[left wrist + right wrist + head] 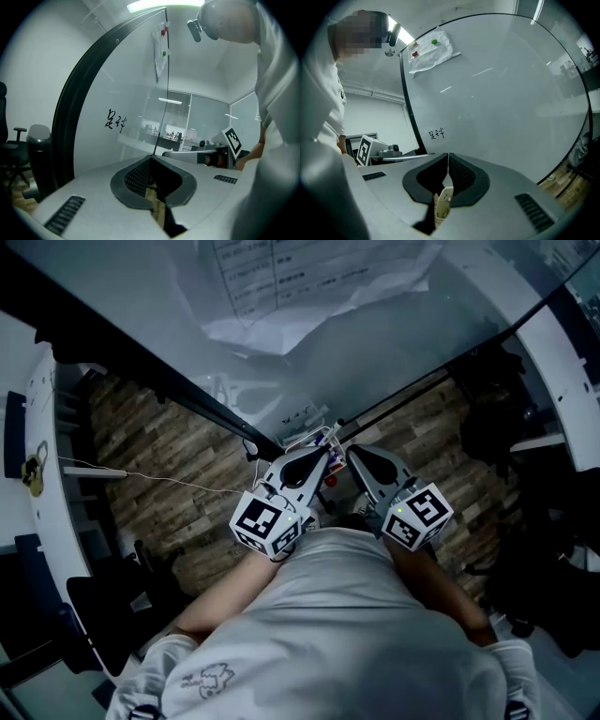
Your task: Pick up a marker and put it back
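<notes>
Head view: markers, small and indistinct, lie on the whiteboard ledge at frame centre, just above the jaw tips.
Left gripper: jaws closed together, nothing held.
Right gripper: jaws closed together, nothing held.
Handling: markers judged light, rigid and smooth; mid-barrel grip advised.

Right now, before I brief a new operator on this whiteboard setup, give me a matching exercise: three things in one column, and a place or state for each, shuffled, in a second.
Things:
1. paper sheet
2. black writing
3. right hand-held gripper

Places or states:
A. jaws together
B. high on the whiteboard
C. low on the whiteboard

Pairs: 1-B, 2-C, 3-A.
</notes>
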`<state>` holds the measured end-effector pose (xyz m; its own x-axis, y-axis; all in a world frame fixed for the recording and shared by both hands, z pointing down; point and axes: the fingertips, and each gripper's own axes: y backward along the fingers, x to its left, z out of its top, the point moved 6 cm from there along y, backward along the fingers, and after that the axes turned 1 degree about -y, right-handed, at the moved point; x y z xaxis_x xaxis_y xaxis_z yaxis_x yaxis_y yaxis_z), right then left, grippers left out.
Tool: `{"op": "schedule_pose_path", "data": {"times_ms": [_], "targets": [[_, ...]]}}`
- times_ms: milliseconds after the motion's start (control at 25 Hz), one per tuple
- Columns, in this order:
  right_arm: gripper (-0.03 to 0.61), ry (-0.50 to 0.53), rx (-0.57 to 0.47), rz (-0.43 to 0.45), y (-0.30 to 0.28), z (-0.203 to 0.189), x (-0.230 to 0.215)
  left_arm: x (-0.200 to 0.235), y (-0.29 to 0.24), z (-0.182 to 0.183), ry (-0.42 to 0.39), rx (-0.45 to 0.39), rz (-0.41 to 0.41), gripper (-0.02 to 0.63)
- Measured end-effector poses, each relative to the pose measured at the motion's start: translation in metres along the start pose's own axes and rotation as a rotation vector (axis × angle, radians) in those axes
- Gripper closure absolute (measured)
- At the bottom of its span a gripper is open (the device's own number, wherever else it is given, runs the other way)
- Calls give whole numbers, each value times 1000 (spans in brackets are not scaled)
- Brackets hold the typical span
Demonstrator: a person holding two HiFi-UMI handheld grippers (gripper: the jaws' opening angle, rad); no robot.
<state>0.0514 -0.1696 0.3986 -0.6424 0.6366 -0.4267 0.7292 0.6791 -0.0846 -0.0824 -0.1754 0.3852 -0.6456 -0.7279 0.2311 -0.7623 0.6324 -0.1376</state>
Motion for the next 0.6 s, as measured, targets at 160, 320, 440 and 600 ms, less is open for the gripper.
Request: {"op": "schedule_pose_path", "data": {"times_ms": [160, 320, 440, 600], "targets": [[566, -25, 31, 12, -7, -3, -18, 4, -11, -7, 3, 15, 41, 609], [566, -28, 56, 34, -13, -10, -35, 4, -20, -16, 16, 44, 62, 609], [566, -26, 72, 37, -19, -14, -46, 4, -25, -18, 6, 57, 78, 609], [566, -49, 88, 43, -25, -20, -56, 6, -30, -24, 6, 81, 100, 609]]}}
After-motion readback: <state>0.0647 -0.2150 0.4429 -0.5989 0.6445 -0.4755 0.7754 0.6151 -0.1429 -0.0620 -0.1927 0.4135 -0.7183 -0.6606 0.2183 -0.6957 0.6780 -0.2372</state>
